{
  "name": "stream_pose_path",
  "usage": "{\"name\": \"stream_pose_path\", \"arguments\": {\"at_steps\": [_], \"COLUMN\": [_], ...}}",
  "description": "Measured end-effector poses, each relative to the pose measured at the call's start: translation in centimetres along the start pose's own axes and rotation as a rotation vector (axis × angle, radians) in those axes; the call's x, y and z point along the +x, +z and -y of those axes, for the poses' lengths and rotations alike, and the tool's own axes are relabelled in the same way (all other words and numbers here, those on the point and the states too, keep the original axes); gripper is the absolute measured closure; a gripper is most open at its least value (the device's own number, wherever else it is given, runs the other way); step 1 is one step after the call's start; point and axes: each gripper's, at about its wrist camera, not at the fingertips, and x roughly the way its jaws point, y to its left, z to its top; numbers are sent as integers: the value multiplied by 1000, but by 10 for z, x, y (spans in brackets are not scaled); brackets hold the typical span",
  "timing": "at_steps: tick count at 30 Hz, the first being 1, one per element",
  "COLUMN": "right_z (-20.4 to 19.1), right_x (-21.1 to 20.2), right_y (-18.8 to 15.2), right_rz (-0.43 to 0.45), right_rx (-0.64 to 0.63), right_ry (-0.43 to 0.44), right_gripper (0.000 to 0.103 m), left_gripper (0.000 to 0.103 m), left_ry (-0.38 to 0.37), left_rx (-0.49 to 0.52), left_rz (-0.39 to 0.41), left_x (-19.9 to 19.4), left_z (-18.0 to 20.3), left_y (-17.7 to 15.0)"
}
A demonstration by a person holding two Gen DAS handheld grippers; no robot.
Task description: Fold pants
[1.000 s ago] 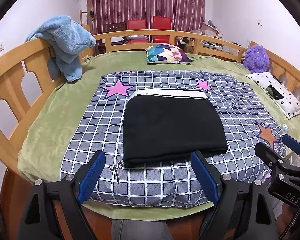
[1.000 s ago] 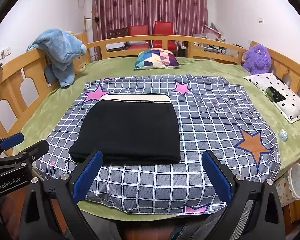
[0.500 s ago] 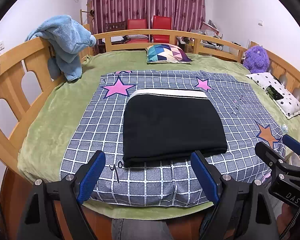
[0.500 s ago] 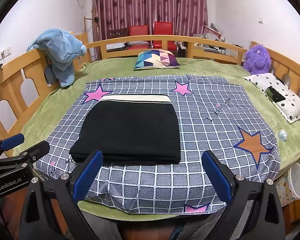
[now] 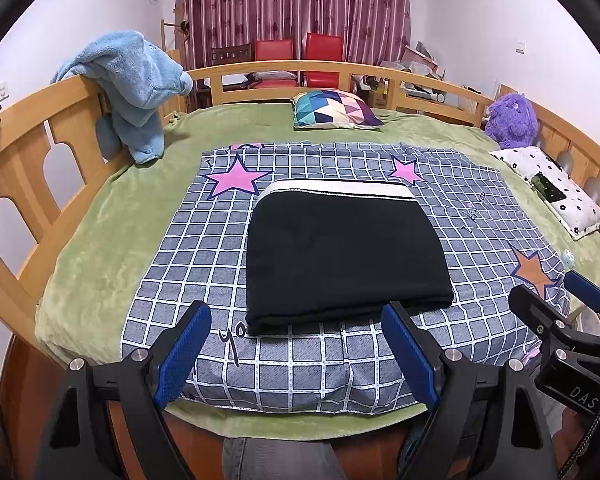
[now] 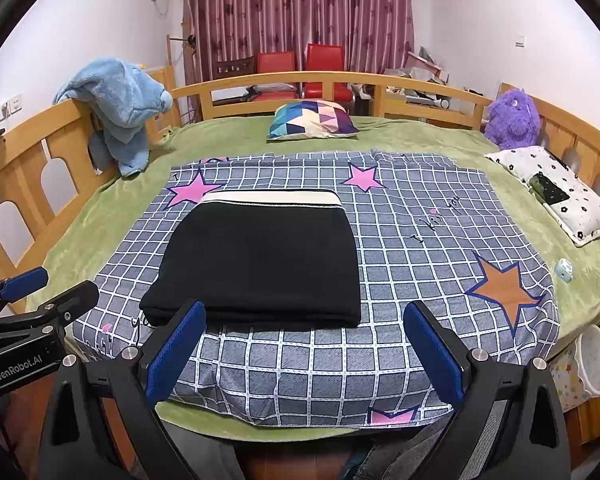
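Black fabric pants (image 5: 346, 252) with a white waistband lie folded into a neat rectangle on the grey checked sheet (image 5: 204, 248); folding looks finished. Left tool (image 5: 296, 350) and right tool (image 6: 304, 350) hover spread, empty, short of the sheet's near edge.

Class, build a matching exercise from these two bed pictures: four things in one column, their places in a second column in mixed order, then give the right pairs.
Things
1. folded black pants with white waistband
2. fluffy purple plush toy
3. light blue fleece blanket
4. triangle-patterned colourful cushion

Places
A. draped over the wooden bed rail
B. at the far edge, middle
C. on the grey checked cloth with stars
D. far right corner

Pairs: 1-C, 2-D, 3-A, 4-B
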Motion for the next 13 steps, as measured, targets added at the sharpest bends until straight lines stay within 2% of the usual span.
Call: {"name": "stream_pose_path", "arguments": {"at_steps": [13], "right_z": [-5], "right_x": [-4], "right_y": [3], "right_rz": [4], "right_rx": [-2], "right_ry": [-3], "right_gripper": [5], "left_gripper": [16], "left_ry": [0], "left_rx": [-3], "left_rz": [2], "left_x": [-3], "left_z": [-2], "left_y": [2]}}
